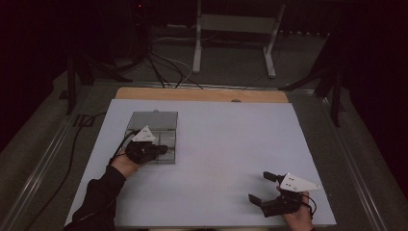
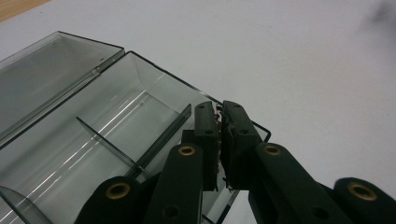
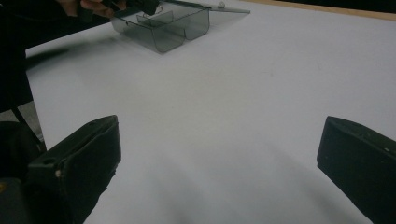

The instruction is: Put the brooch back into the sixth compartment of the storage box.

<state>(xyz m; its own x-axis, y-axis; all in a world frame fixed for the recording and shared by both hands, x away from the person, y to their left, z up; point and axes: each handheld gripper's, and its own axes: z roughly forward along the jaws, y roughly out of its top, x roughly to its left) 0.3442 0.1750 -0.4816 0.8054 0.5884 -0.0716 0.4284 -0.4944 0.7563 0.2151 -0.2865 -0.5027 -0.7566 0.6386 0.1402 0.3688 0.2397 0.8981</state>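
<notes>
Clear smoky plastic box (image 1: pixel 153 134) sits at 10 o'clock on white table (image 1: pixel 226 144), lid open flat toward 12, dividers inside; left gripper (image 1: pixel 161 150) over box's near compartments, jaws together, pinching something small and thin between pads, identity unclear; tips just above near-right corner of box in left gripper view; right gripper (image 1: pixel 262 187) at 5 o'clock, well apart from box, jaws wide apart, nothing between.

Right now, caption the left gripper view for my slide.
Left gripper, jaws nearly shut, over the open clear smoky plastic divided box.
</notes>
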